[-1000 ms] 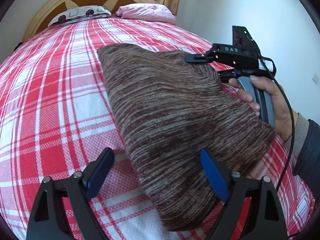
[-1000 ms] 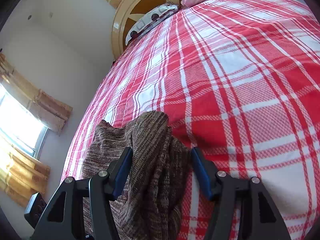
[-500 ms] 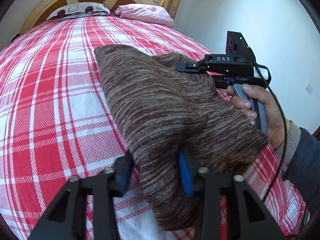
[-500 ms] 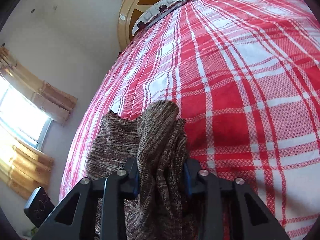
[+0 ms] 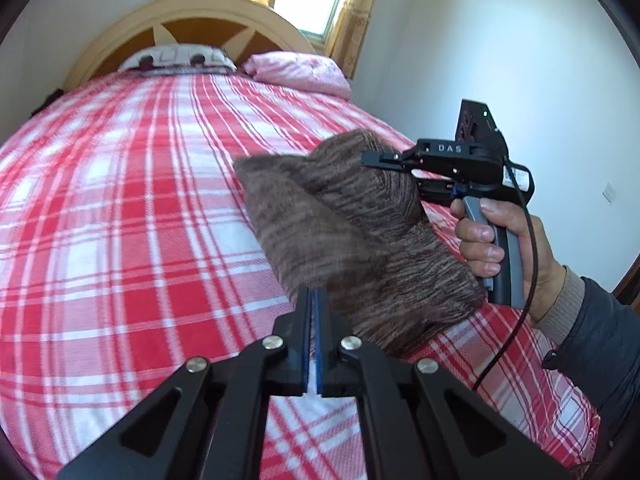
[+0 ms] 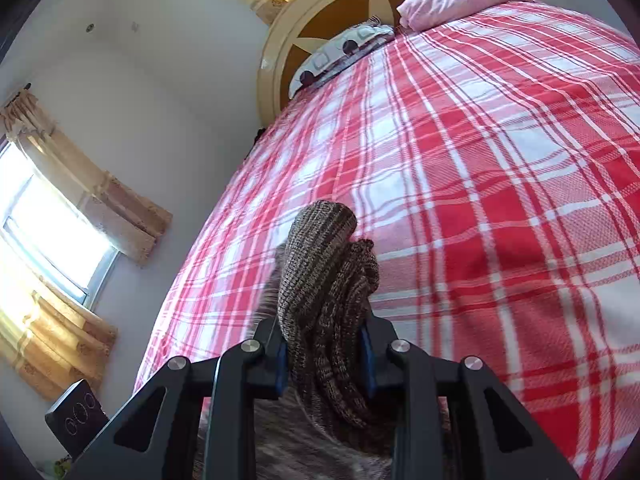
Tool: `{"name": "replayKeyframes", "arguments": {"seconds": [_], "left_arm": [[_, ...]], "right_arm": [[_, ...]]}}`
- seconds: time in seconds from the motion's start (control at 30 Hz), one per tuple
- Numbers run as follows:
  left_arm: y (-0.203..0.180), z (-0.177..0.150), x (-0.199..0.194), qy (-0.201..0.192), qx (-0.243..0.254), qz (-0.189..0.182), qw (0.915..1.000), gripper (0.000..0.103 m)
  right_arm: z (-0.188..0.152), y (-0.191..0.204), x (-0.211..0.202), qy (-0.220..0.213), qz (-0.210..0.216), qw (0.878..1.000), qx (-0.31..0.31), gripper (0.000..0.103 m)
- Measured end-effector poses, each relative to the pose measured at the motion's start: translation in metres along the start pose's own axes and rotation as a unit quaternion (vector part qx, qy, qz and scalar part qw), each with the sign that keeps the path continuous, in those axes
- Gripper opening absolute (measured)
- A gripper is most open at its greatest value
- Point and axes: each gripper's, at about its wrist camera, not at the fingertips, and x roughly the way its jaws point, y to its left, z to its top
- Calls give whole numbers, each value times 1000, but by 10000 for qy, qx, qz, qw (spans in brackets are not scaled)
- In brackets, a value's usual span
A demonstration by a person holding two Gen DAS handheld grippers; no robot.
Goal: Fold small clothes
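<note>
- The brown knit garment (image 5: 352, 236) sits in the middle right of the left wrist view, bunched and raised off the red-and-white checked bedspread (image 5: 120, 220), its lower fold blurred.
- The left gripper (image 5: 314, 300) is at the bottom centre, its blue pads pressed together with almost no gap; the garment's near edge meets the fingertips there, so it looks pinched on a thin bit of cloth, having just been closing.
- The right gripper (image 5: 384, 160) shows at the right of the same view, one black finger lying across the top of the knit; a hand (image 5: 504, 248) in a dark sleeve holds its grey handle.
- In the right wrist view, the right gripper (image 6: 324, 340) clamps a thick roll of the garment (image 6: 324, 280) between its blue pads, the fold rising up past the fingertips in the lower centre.
- A pink pillow (image 5: 296, 70) and a patterned pillow (image 5: 176, 58) lie against the curved wooden headboard (image 5: 192, 12) at the top.
- A curtained window (image 6: 44, 224) glows at the left edge of the right wrist view.
</note>
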Motion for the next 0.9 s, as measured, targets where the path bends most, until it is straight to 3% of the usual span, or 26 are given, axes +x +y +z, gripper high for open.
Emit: {"name": "replayKeyframes", "arguments": {"seconds": [0.13, 0.17, 0.2, 0.27, 0.3, 0.53, 0.57, 0.6, 0.67, 0.73, 0.9], "left_arm": [[10, -5, 4, 206, -325, 74, 9992, 2], [10, -9, 11, 257, -371, -15, 9990, 10], [10, -11, 20, 365, -393, -57, 9985, 28], [5, -21, 37, 555, -487, -131, 9972, 54], [1, -26, 43, 616, -475, -197, 9968, 61], [0, -25, 77, 835, -904, -514, 9911, 59], [2, -23, 81, 838, -992, -570, 9899, 54], [3, -22, 85, 876, -1067, -637, 9884, 37], [2, -19, 95, 1032, -1113, -778, 9853, 19], [0, -16, 94, 1004, -1075, -757, 9862, 14], [3, -1, 52, 465, -896, -699, 9924, 12]], "right_arm": [[-7, 19, 5, 55, -227, 9996, -176, 28], [-7, 17, 6, 64, -287, 9995, -137, 28], [-6, 14, 7, 53, -373, 9992, -115, 28], [-5, 4, 4, -1, -538, 9985, -43, 28], [-5, -1, 2, -20, -569, 9984, 12, 28], [-2, -20, -3, 33, -604, 9982, -33, 28], [-3, -21, -2, 30, -563, 9984, -33, 28], [-3, -23, -1, 27, -536, 9986, -27, 28], [-4, -27, 2, 33, -486, 9988, 1, 28], [-4, -29, 4, 25, -453, 9990, 51, 28], [0, -14, -2, 0, -424, 9990, -139, 28]]}}
